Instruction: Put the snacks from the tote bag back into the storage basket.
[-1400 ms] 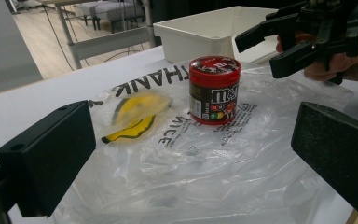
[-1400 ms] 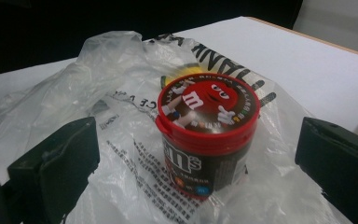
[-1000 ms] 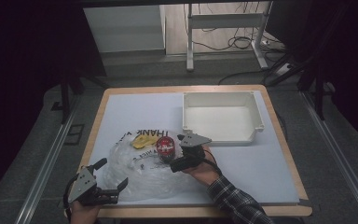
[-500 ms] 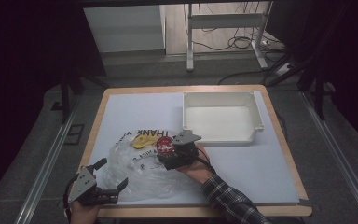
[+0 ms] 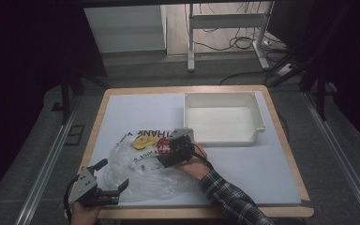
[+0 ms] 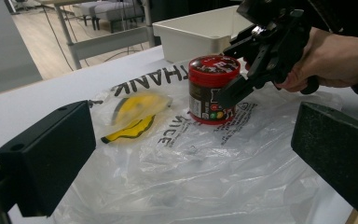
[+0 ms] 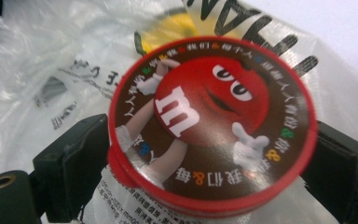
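Observation:
A red-lidded candy can [image 5: 164, 146] [image 6: 213, 88] [image 7: 212, 121] stands upright on a clear plastic bag [image 5: 140, 176] [image 6: 177, 177] printed with black letters. My right gripper [image 5: 165, 152] [image 6: 223, 79] [image 7: 210, 165] comes in from the right. Its jaws have just been closing, with the can between them, and both pads now press on the can's sides. A yellow item [image 5: 143, 140] [image 6: 130, 109] lies inside the bag, left of the can. My left gripper [image 5: 115, 173] [image 6: 191, 158] rests open at the bag's near-left corner, nothing between its jaws.
A white rectangular bin [image 5: 222, 136] [image 6: 191, 35] stands at the back right of the white table top [image 5: 262, 168], just beyond the can. The table's wooden front edge [image 5: 192, 213] runs close to my left gripper. A metal frame and cables lie on the floor beyond.
My right gripper has slid left over the bag and closed around the can. The left gripper has stayed where it was.

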`<state>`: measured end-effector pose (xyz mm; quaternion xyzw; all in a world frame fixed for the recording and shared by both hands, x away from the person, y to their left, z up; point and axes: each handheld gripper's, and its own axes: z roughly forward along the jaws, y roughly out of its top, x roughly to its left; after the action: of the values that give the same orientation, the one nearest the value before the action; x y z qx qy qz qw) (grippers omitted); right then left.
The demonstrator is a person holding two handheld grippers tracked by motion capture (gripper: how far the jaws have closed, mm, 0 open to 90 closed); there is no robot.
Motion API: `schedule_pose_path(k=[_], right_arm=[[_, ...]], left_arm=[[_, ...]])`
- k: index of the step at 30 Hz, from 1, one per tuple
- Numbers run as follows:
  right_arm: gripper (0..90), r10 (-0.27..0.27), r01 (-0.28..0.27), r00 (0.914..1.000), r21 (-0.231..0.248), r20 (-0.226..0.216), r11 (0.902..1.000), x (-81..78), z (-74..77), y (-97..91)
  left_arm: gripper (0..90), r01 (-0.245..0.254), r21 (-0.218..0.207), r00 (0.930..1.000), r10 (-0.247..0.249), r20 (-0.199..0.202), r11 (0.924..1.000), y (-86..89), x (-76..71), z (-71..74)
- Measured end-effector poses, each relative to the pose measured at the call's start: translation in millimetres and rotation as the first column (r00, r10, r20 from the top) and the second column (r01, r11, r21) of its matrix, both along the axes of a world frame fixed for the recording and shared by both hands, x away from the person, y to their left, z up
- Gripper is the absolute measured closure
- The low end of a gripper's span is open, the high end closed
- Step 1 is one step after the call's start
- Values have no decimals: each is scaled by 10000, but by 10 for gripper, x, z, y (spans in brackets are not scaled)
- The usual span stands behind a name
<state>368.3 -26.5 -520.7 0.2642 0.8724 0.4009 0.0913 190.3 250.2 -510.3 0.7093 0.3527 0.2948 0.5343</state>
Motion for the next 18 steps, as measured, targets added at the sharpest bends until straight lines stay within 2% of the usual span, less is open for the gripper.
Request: schedule_pose_path(k=[1, 2, 9, 14, 18], right_arm=[[81, -7, 7, 10000, -104, -14, 9999, 6, -5, 10], [81, -87, 85, 9999, -404, -64, 9991, 21, -20, 43], [114, -125, 125, 9999, -992, 8, 9950, 43, -27, 119], [195, -66, 62, 10000, -1424, -26, 9898, 46, -6, 165], [218, 29, -32, 10000, -1651, -19, 9863, 48, 8, 184]], left_arm=[[0, 2, 6, 10000, -2, 0, 10000, 0, 0, -1], [0, 4, 3, 10000, -4, 3, 10000, 0, 0, 0], [0, 6, 16, 10000, -6, 7, 10000, -2, 0, 0], [0, 11, 20, 10000, -11, 11, 10000, -2, -1, 0], [0, 15, 29, 10000, -15, 11, 10000, -4, 0, 0]])
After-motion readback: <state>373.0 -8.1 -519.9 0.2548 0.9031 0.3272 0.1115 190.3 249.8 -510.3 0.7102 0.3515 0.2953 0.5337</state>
